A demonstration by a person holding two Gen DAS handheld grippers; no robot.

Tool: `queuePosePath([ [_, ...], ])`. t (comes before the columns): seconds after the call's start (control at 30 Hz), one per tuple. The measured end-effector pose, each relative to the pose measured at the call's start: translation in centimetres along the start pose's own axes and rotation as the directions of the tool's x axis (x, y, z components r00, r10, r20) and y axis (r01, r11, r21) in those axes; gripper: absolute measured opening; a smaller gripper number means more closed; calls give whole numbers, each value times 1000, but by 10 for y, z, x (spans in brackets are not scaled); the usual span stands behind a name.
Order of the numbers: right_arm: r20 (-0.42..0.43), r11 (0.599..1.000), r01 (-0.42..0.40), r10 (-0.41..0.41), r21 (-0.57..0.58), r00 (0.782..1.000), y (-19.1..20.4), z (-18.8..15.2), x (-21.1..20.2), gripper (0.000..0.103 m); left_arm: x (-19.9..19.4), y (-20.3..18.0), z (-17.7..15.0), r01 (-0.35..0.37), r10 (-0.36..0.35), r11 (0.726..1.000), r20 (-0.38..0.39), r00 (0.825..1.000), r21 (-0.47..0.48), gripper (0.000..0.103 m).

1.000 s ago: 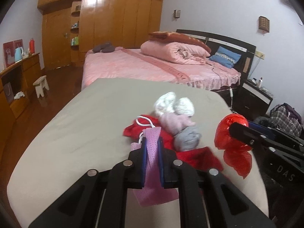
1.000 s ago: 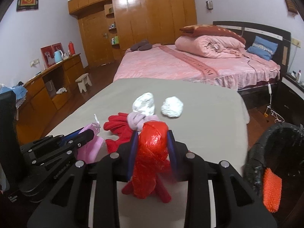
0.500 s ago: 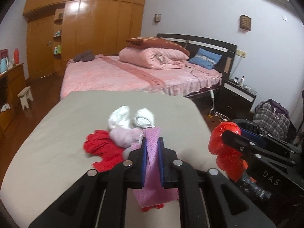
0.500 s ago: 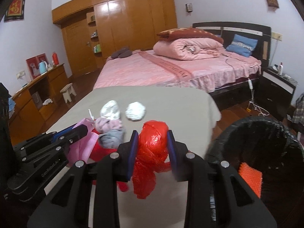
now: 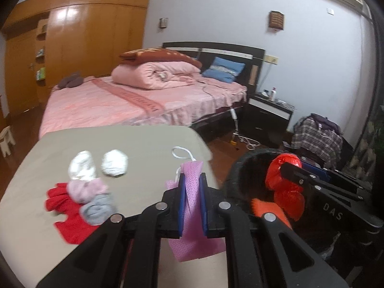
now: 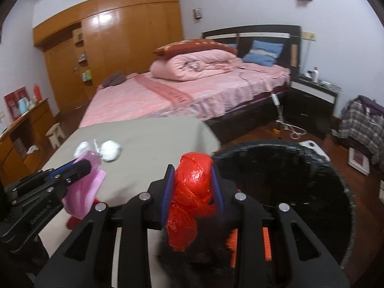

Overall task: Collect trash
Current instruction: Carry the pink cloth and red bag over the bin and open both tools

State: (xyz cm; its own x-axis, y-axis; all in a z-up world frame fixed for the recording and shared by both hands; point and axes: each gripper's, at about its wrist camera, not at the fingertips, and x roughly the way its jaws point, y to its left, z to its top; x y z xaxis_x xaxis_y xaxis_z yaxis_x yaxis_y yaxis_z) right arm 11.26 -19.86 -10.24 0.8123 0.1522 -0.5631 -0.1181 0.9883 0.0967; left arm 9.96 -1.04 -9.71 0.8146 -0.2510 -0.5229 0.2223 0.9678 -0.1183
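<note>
Left tool (image 5: 192, 199) clenched on a pink mesh cloth (image 5: 192, 216) with a white loop, held over the bench's (image 5: 144, 141) right edge. Right tool (image 6: 193, 189) clamped around a crumpled red plastic bag (image 6: 189, 192), held above the black bin's (image 6: 312, 158) near rim. Inside the bin, something orange (image 5: 268, 210), probably netting. Left on the bench: two white wads (image 5: 114, 163), red cloth (image 5: 64, 206)

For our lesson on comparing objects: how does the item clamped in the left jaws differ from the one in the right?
1. The pink mesh mask is flat, matte cloth; the red plastic bag is a shiny, crumpled wad.
2. The mask hangs over the grey table; the bag is at the black bin.

Shared: each is pinched between shut jaws.
</note>
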Motion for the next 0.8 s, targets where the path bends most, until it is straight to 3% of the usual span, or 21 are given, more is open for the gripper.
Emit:
queuePosePath([
  [0.33,0,990,129,-129,57,992,-73,-7,-10,30,33,-65,13,114,-113,992,-24,993,55,11],
  [0.67,-11,972,211,-211,101,977,-124,-17,-20,30,59,-123,20,228,-225,968,-48,973,101,11],
  [0.73,-13,968,228,-228,102,974,-131,-18,-20,32,62,-131,20,253,-249,961,-56,967,109,14],
  [0.8,-17,964,242,-242,106,970,-139,-19,-21,35,65,-135,19,277,-272,955,-64,960,109,36],
])
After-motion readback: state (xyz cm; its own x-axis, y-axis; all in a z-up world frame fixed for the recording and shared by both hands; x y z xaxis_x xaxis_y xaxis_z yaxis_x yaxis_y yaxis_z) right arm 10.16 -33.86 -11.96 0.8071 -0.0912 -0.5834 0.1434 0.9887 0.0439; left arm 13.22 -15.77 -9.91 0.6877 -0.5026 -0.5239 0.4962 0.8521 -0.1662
